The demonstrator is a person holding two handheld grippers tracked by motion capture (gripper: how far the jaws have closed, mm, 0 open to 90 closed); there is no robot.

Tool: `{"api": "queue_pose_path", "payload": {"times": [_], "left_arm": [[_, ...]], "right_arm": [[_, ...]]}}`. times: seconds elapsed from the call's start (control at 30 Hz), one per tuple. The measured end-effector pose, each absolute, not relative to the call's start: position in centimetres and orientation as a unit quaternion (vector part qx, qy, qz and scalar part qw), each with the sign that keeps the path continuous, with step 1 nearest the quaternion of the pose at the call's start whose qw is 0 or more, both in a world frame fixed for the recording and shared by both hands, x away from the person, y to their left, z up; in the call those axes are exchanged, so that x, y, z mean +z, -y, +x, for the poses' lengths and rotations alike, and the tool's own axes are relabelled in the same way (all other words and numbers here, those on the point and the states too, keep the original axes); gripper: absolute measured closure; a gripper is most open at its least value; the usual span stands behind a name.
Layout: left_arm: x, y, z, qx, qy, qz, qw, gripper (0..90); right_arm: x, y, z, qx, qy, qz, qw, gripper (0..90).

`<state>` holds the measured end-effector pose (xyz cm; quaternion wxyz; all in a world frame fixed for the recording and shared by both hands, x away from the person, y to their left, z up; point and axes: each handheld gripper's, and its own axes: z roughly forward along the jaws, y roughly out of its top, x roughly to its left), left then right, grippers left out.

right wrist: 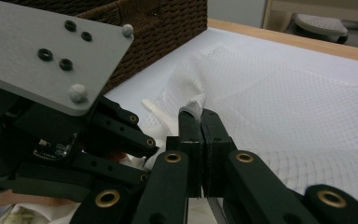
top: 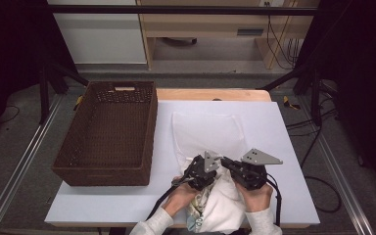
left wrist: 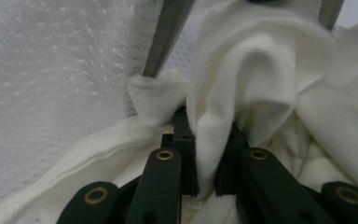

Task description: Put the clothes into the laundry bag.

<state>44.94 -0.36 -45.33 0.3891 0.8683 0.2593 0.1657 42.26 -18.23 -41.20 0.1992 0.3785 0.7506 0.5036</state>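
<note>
A white mesh bag (top: pixel 205 129) lies flat on the white table, its near end by my grippers. A cream cloth (top: pixel 223 205) is bunched at the table's front edge, between the person's hands. My left gripper (top: pixel 214 170) is shut on a fold of the cream cloth (left wrist: pixel 251 70), which rises between its jaws (left wrist: pixel 207 126), with the mesh (left wrist: pixel 51 70) to the left. My right gripper (top: pixel 225 163) faces it closely and is shut (right wrist: pixel 200 114) on a thin edge of the mesh bag (right wrist: pixel 284 107). The left gripper (right wrist: pixel 51 140) stands just beside it.
A dark brown wicker basket (top: pixel 105 132) with nothing in it stands on the left of the table, and its corner (right wrist: pixel 158 23) is close behind the grippers. The table's wooden far edge (top: pixel 210 94) lies beyond the mesh bag.
</note>
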Motion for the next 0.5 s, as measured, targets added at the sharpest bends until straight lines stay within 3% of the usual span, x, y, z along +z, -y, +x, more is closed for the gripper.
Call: {"api": "queue_pose_path", "payload": {"times": [0.2,0.23,0.27,0.37,0.5], "left_arm": [[-43.3,-3.0,44.3,0.155,-0.275,0.848,0.427,37.9],[-42.6,-4.1,44.1,0.150,-0.274,0.843,0.438,37.9],[-41.9,-5.6,43.8,0.165,-0.268,0.841,0.441,32.9],[-41.7,-7.5,44.0,0.214,-0.270,0.839,0.421,30.7],[-43.7,-7.7,45.7,0.196,-0.305,0.840,0.403,32.3]], "right_arm": [[-41.5,18.6,42.4,0.499,-0.752,0.384,0.196,89.0],[-41.6,18.7,42.4,0.497,-0.752,0.386,0.196,89.0],[-41.6,18.8,42.5,0.497,-0.752,0.387,0.196,89.0],[-41.6,18.7,42.5,0.495,-0.753,0.387,0.196,89.0],[-41.6,18.6,42.5,0.493,-0.754,0.388,0.194,89.0]]}}
